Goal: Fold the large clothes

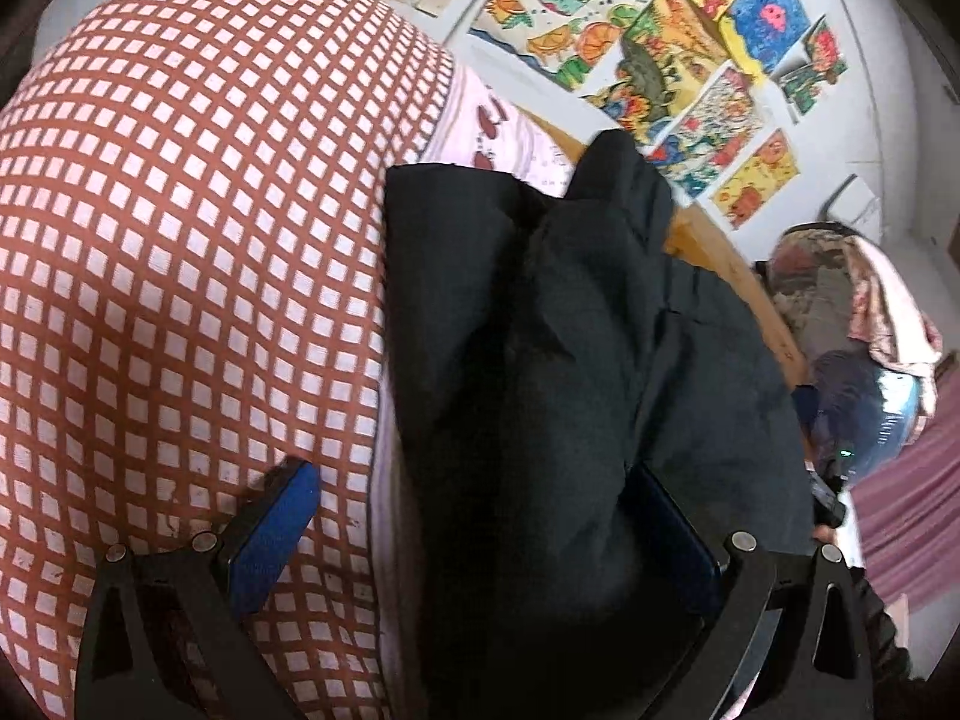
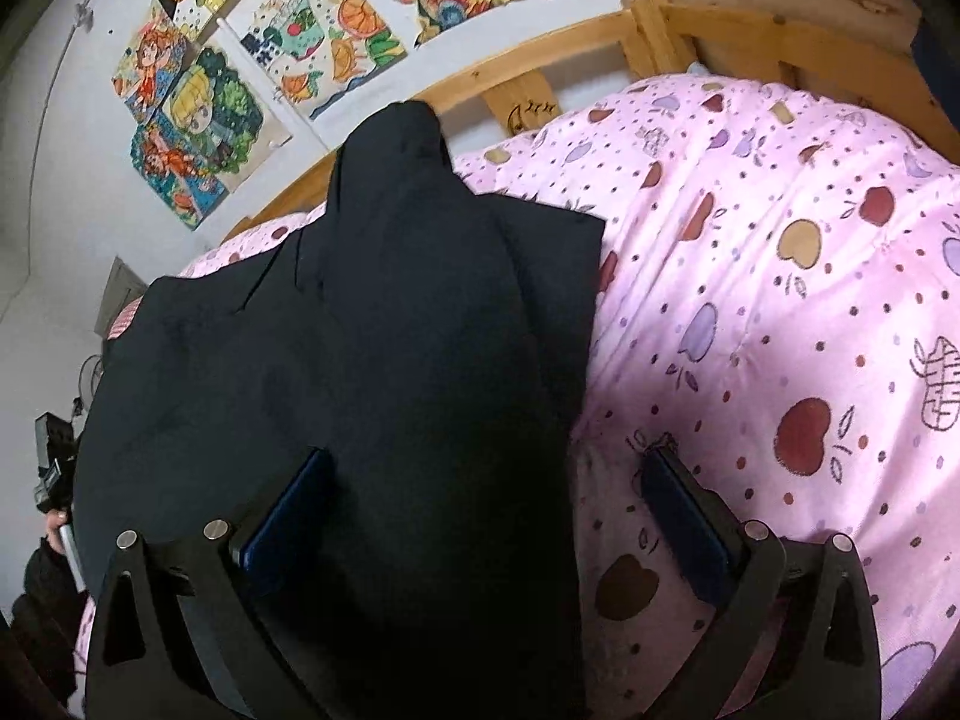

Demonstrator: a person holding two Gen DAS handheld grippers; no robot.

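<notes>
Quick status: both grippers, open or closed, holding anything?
Left gripper: open, jaws wide, black garment lying between them, not clamped.
Right gripper: open, jaws wide astride the same garment's edge on the pink quilt, not clamped.

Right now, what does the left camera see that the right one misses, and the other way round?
Only the left view shows the red checked cloth and a heap of clothes off the bed. Only the right view shows the wide spread of pink apple-print quilt and the wooden headboard. Both show the dark garment between open fingers, and the drawings on the wall.
</notes>
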